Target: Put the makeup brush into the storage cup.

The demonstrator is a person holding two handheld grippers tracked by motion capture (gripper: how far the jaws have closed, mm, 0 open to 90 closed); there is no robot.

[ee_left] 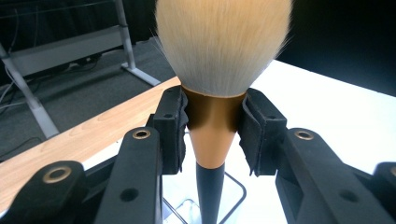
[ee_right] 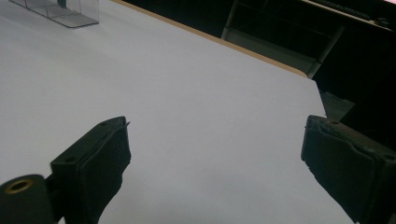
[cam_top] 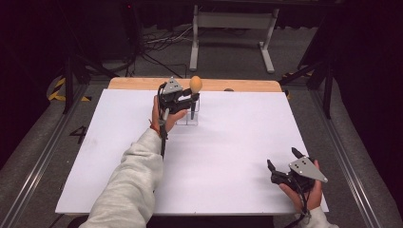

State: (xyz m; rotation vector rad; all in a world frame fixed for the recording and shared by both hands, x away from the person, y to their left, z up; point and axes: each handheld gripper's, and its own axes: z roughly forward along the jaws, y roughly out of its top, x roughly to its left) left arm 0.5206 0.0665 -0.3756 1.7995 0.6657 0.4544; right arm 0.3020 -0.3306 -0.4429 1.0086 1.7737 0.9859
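**Left gripper holding a makeup brush upright over a clear holder**

At the left of the high view, the person's left hand (cam_top: 159, 113) is reaching to the far side of the white table sheet (cam_top: 237, 137) with the left gripper (cam_top: 186, 100). Its jaws are clamping a fluffy, cream-bristled makeup brush with a copper-coloured metal collar and a thin black handle (ee_left: 212, 116). The left gripper view is showing the two black foam pads (ee_left: 175, 128) pressing on either side of the copper collar, just under the bristles, with the brush standing upright between them. The black handle is hanging down below the jaws toward a small clear plastic holder (cam_top: 188, 116), whose rim is sitting directly beneath the gripper.

Judging from this, the step in hand is either lowering the brush into the holder or lifting it out; the pictures cannot settle which. To do it well, the person should be keeping the brush vertical, moving straight along the line of the handle, and keeping the grip on the hard collar rather than the soft bristles. The light holder may be tipping if the handle drags on its wall.

Far to the right, near the front edge, the right gripper (cam_top: 284, 161) is resting idle above bare sheet, its jaws spread wide and grasping nothing.
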